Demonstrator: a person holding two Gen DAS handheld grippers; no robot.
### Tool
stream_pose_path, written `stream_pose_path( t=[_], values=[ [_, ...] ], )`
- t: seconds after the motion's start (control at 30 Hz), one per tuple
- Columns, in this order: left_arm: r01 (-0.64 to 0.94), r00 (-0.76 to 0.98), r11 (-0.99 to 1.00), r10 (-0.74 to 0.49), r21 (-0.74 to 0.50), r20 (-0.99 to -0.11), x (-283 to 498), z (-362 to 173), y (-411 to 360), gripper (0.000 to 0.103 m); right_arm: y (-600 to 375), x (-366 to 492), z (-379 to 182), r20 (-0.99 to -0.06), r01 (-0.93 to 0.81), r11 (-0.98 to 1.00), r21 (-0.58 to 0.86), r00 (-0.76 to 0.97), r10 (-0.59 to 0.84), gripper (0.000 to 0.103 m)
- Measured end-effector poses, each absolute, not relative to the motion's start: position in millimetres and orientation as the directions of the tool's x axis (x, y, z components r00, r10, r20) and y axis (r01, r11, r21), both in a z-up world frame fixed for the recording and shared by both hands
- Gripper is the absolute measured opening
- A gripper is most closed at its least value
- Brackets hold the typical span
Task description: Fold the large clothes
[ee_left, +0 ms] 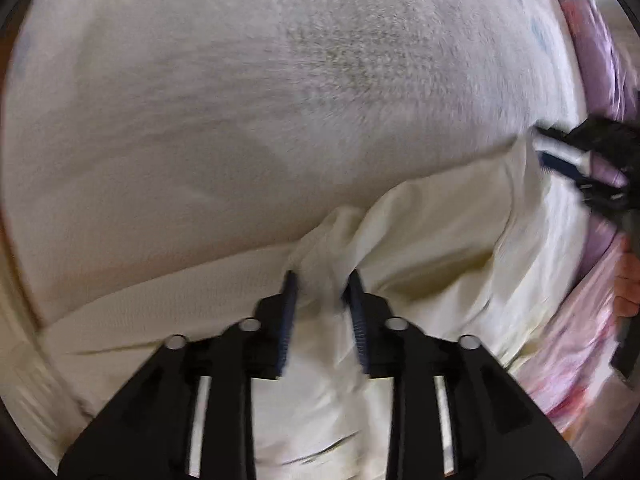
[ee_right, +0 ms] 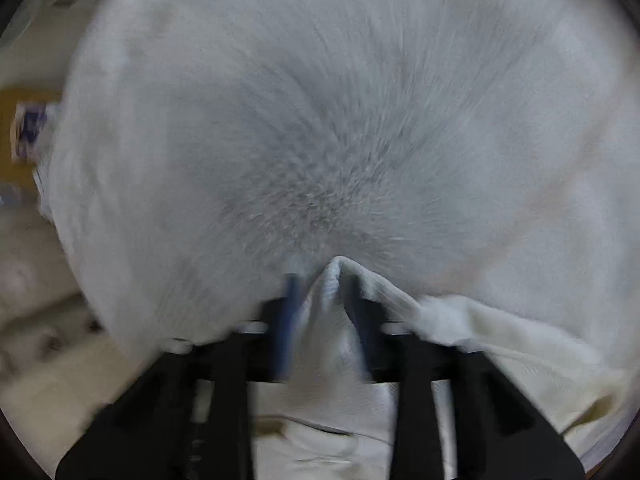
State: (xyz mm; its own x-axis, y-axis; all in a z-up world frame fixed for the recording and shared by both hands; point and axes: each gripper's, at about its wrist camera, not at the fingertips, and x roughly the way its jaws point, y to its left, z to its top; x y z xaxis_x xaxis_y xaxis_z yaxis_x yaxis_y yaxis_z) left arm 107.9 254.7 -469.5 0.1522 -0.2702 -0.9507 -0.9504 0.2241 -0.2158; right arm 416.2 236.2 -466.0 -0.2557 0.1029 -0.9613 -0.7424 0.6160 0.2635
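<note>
Nubby white bedspread (ee_left: 200, 120) under cream ribbed-knit garment (ee_left: 432, 232), bunched btwn left gripper (ee_left: 320, 284).

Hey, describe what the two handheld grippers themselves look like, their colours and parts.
Both look alike. The left gripper has matte black angular finger arms, dark blue ribbed pads, round silver fasteners and pale slots along the arms. The right gripper has the same black build with blue pads, blurred here.

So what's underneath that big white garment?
At its right edge in the left wrist view, the white garment lies over pink and purple patterned fabric. What lies beneath the rest of it is covered.
</note>
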Motion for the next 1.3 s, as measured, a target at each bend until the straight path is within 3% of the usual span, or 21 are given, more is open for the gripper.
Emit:
stream_pose_path(
  t=[0.03,0.1,0.13,0.23,0.3,0.37,0.53,0.63,0.7,0.73,0.77,0.93,1.07,1.3],
  values=[
    [-0.944,0.122,0.269,-0.253,-0.191,-0.960,106,-457,251,0.029,229,409,-449,-0.972,-0.772,0.591,0.234,-0.197,0.129,0.054],
    [-0.940,0.072,0.314,-0.207,-0.136,-0.976,103,-441,247,0.019,212,391,-425,-0.955,-0.786,0.544,0.294,-0.213,0.207,0.025],
    [-0.936,0.078,0.325,-0.185,-0.135,-0.980,103,-435,246,0.017,208,383,-422,-0.946,-0.787,0.526,0.322,-0.241,0.219,0.004],
    [-0.927,0.121,0.336,-0.161,-0.170,-0.980,113,-450,251,0.002,207,367,-463,-0.957,-0.804,0.521,0.287,-0.263,0.120,0.000],
    [-0.923,0.049,0.370,-0.165,-0.108,-0.985,125,-482,254,0.001,213,376,-497,-0.965,-0.782,0.573,0.244,-0.253,0.066,0.000],
    [-0.924,0.030,0.373,-0.157,-0.087,-0.987,128,-491,258,0.002,211,391,-516,-0.943,-0.695,0.649,0.309,-0.313,0.114,0.000],
    [-0.907,-0.008,0.418,-0.152,-0.057,-0.988,138,-485,251,0.002,205,395,-502,-0.937,-0.633,0.696,0.338,-0.292,0.190,0.000],
    [-0.892,-0.052,0.450,-0.171,-0.031,-0.984,144,-474,246,0.011,192,394,-467,-0.941,-0.612,0.716,0.336,-0.257,0.221,0.013],
    [-0.887,-0.098,0.461,-0.182,0.003,-0.978,143,-463,247,0.056,178,393,-441,-0.929,-0.579,0.727,0.368,-0.258,0.265,0.028],
    [-0.883,-0.092,0.469,-0.173,0.001,-0.981,144,-453,248,0.058,166,392,-425,-0.923,-0.560,0.734,0.385,-0.249,0.294,0.052],
    [-0.875,-0.092,0.484,-0.165,0.001,-0.982,145,-444,247,0.058,155,392,-409,-0.921,-0.544,0.743,0.390,-0.229,0.316,0.064],
    [-0.815,-0.087,0.579,-0.146,-0.014,-0.985,158,-399,241,0.058,95,379,-360,-0.930,-0.451,0.814,0.366,-0.136,0.343,0.065],
    [-0.760,-0.055,0.649,-0.112,-0.031,-0.992,176,-365,229,0.062,50,361,-312,-0.935,-0.364,0.869,0.336,-0.020,0.354,0.074],
    [-0.611,-0.009,0.790,-0.071,-0.050,-0.997,187,-329,190,0.062,-67,306,-265,-0.953,-0.188,0.946,0.263,0.100,0.285,0.074]
  ],
)
